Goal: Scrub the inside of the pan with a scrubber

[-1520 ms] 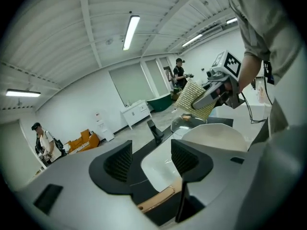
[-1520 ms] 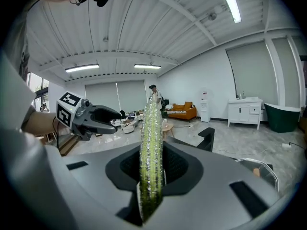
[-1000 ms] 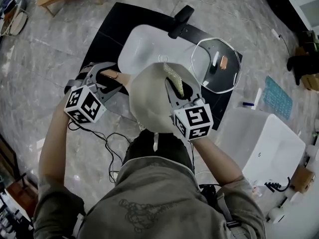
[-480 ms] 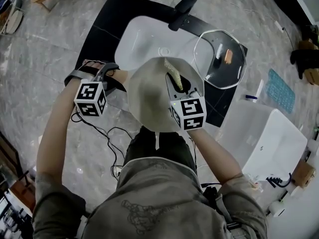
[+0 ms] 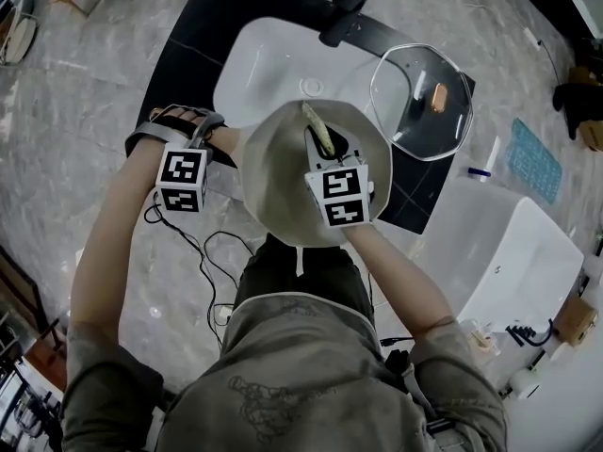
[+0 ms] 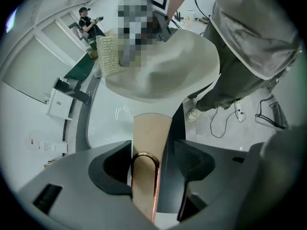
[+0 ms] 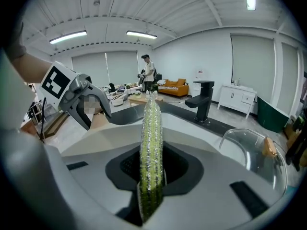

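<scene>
A cream pan [image 5: 273, 182] is held tilted above the white sink [image 5: 259, 73]. My left gripper [image 5: 222, 145] is shut on its tan handle [image 6: 149, 143], which has a copper loop at the end. My right gripper [image 5: 325, 151] reaches into the pan, shut on a green-and-yellow scrubber [image 5: 317, 127]. In the right gripper view the scrubber [image 7: 150, 143] stands edge-on between the jaws, with the left gripper [image 7: 76, 99] beyond it. From the left gripper view, the pan [image 6: 168, 66] shows from its outside, and the scrubber [image 6: 109, 56] sticks out past its rim.
The sink sits in a black counter [image 5: 193, 40] with a black faucet [image 5: 342, 9] at the back. A glass lid [image 5: 424, 102] lies to the sink's right. A white tub [image 5: 504, 262] stands on the floor at the right. Cables [image 5: 203, 262] trail below the pan.
The right gripper has moved up and to the left inside the pan with the scrubber. The left gripper and the pan handle have shifted slightly right and up.
</scene>
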{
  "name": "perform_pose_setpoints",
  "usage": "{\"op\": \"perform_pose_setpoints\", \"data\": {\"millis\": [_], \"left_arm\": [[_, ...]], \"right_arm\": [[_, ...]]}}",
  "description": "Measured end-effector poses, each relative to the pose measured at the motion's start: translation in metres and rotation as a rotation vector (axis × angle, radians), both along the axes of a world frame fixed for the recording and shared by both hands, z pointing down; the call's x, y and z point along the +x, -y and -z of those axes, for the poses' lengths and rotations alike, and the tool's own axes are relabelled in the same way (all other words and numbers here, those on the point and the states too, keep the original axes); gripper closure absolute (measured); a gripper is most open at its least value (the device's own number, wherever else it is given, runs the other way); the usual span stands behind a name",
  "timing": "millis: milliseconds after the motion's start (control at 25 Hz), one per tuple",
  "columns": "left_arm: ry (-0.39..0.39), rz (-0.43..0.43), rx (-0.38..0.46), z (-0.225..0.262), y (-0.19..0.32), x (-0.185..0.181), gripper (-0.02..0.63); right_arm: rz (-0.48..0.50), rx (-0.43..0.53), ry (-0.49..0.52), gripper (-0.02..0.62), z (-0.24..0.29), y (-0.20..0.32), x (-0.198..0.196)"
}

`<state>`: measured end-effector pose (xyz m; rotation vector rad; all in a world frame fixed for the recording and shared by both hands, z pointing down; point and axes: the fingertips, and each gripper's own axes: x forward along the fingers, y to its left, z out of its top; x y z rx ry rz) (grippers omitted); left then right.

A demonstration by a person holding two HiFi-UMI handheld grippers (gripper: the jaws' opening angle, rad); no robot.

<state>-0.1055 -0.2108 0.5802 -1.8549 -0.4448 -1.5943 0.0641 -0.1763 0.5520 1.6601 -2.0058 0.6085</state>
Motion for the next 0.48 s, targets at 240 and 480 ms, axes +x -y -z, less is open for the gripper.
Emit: {"op": "perform_pose_setpoints", "data": {"millis": [240,480], "left_arm": [[0.003,0.015,-0.003,-0.005,0.003,0.002,0.353],[-0.001,0.000,0.020,-0.006,0.007,0.004,0.423]], "right_arm": [[0.067,-0.034,-0.007,0.520,-0.022,0.000,-0.023],[0.115,-0.048,-0.023,0.520,-0.036,-0.002,-0.043]]}}
